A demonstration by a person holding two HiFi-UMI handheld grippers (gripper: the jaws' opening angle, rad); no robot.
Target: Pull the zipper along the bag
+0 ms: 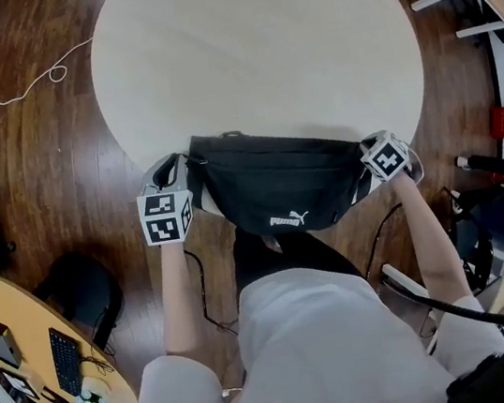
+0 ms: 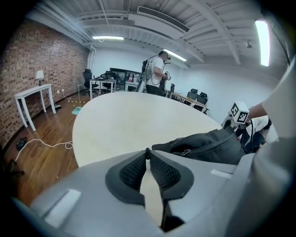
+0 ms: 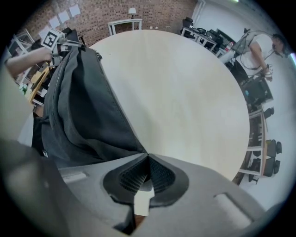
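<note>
A black waist bag (image 1: 277,182) with a white logo lies on the near edge of the round pale table (image 1: 255,43) and hangs partly over it. My left gripper (image 1: 180,167) is at the bag's left end. In the left gripper view its jaws (image 2: 147,152) are shut with nothing between them, and the bag (image 2: 208,144) with a small metal ring (image 2: 186,151) lies just ahead to the right. My right gripper (image 1: 377,164) points down at the bag's right end. In the right gripper view it (image 3: 146,155) is shut on the tapered corner of the bag (image 3: 83,111).
Dark wood floor surrounds the table, with a white cable (image 1: 9,101) lying on it at the left. A yellow side table (image 1: 28,345) with a keyboard stands at lower left beside a dark chair (image 1: 81,289). A person (image 2: 155,73) stands far behind the table.
</note>
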